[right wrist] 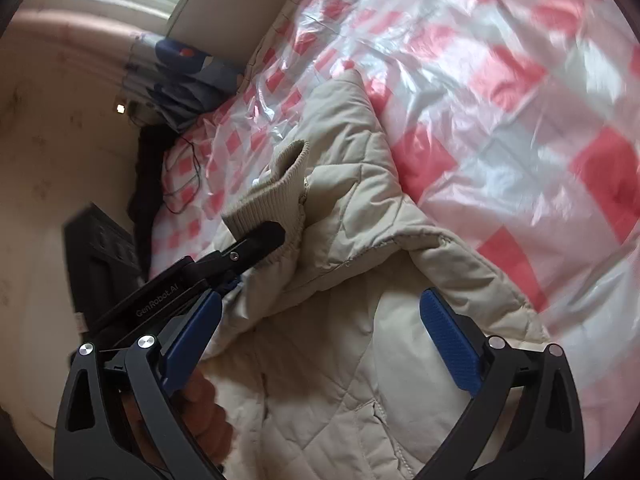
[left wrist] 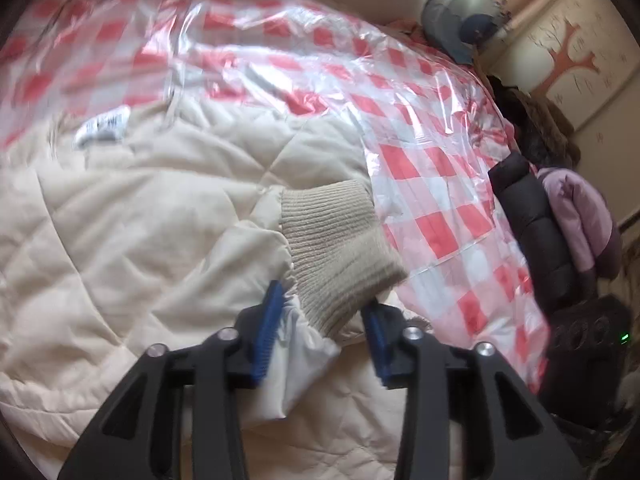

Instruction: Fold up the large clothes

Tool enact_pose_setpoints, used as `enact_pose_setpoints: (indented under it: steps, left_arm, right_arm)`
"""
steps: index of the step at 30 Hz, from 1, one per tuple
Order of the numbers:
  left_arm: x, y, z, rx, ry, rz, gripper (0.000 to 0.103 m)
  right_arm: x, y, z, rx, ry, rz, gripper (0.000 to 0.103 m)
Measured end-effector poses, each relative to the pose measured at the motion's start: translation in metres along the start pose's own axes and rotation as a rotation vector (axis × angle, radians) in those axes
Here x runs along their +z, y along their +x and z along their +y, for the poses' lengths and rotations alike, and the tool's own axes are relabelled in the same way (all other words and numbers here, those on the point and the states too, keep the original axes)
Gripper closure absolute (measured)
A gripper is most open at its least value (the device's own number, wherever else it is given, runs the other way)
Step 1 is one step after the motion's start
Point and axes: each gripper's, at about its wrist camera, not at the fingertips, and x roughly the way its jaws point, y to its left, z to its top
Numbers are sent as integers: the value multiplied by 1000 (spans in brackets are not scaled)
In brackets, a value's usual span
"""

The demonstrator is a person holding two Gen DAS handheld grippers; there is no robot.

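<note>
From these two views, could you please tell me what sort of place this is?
Probably a bedroom at home: a cream quilted jacket lies on a checked plastic sheet, seemingly over a bed, with folded coats and a tree picture on the wall.

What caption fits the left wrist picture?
Open left gripper straddling cream quilted jacket's ribbed knit cuff on red-checked plastic sheet.

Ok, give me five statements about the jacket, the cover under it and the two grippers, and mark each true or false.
1. The cream quilted jacket lies on a red-and-white checked plastic cover. True.
2. The ribbed cuff is between the left gripper pads. True.
3. The right gripper is shut on the cuff. False: it is open above the jacket's body.
4. The jacket is black. False: it is cream.
5. A white label shows on the jacket. True.
</note>
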Motion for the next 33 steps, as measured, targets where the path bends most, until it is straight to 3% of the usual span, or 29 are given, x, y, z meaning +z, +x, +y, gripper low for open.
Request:
enact_pose_setpoints:
  steps: [2, 5, 7, 13, 16, 19, 22, 25, 29, 33]
  left_arm:
    - [1, -4, 1, -21, 4, 23, 41]
    - [-5, -36, 1, -17, 27, -23, 35]
    - [-16, -72, 10, -23, 3, -95, 26]
    - [-76, -156, 69, 37, -129, -350, 13]
    - [-95, -171, 102, 76, -201, -416, 12]
    - [-92, -181, 128, 135, -264, -417, 12]
    - [-89, -198, 136, 121, -284, -480, 12]
    - [-90, -204, 136, 90, -286, -486, 11]
    - [-93, -206, 136, 89, -288, -492, 11]
    - [-93, -205, 140, 117, -300, -479, 11]
  right_arm:
    - [3, -3, -11, 46, 70, -1, 7]
    - [8, -10, -16, 106, 95, -22, 7]
    - [8, -9, -14, 172, 95, -16, 7]
    - [4, 27, 17, 121, -66, 58, 7]
    - [2, 43, 18, 148, -60, 64, 7]
    - [1, 39, 19, 224, -43, 10, 7]
    - [1, 44, 17, 238, -63, 5, 7]
    - [6, 55, 6, 241, -7, 25, 7]
    - [10, 51, 9, 276, -20, -38, 7]
    - [19, 65, 7, 173, -25, -33, 10]
